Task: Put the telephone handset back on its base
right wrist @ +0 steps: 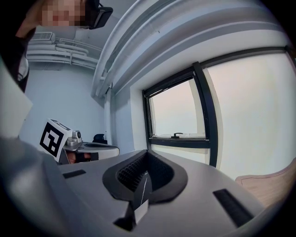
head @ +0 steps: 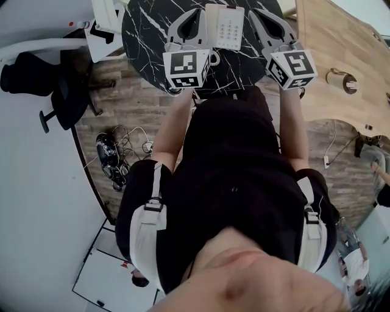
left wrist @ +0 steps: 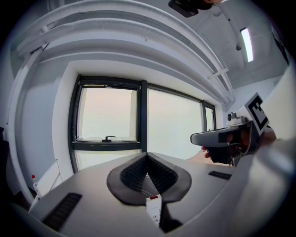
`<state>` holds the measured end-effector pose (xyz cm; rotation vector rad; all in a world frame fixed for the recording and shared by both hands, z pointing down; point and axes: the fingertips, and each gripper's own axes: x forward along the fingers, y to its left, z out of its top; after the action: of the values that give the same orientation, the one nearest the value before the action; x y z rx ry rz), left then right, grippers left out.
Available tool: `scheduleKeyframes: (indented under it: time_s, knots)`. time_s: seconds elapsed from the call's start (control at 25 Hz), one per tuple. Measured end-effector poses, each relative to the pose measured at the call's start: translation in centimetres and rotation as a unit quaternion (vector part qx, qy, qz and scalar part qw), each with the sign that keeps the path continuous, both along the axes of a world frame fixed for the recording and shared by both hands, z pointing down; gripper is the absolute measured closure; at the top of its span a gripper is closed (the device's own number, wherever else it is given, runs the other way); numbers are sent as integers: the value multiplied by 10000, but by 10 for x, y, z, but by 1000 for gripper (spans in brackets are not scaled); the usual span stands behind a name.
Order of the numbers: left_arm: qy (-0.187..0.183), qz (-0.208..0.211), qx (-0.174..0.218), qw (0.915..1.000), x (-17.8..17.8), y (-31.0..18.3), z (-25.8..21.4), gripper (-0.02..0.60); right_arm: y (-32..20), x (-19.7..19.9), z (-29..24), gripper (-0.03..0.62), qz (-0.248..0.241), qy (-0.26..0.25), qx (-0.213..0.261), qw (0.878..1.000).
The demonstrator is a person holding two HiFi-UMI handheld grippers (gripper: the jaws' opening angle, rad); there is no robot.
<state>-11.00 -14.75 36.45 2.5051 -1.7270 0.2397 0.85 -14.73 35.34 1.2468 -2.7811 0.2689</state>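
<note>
Daylight fills the big window (left wrist: 108, 115) ahead of us. Our left tongs (head: 196, 13) are shut tight with nothing in them, and so are our right tongs (head: 261, 13). Both are above the black worktop (head: 146, 36), near its edge closest to us. The white telephone (head: 226, 27) lies on the worktop between them. Its handset (head: 211, 24) seems to lie along its left side, but it is too small to be sure.
</note>
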Motion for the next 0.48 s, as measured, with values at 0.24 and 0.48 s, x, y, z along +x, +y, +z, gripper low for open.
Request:
scheduleKeyframes:
  time_s: [0.24, 0.48]
  knots:
    - [23, -14, -15, 10000, -3, -1, 2, 566, 0, -2, 3, 565, 28, 21, -24, 10000]
    - [24, 14, -56, 10000, -2, -3, 5, 566, -2, 0, 4, 565, 74, 31, -61, 9999]
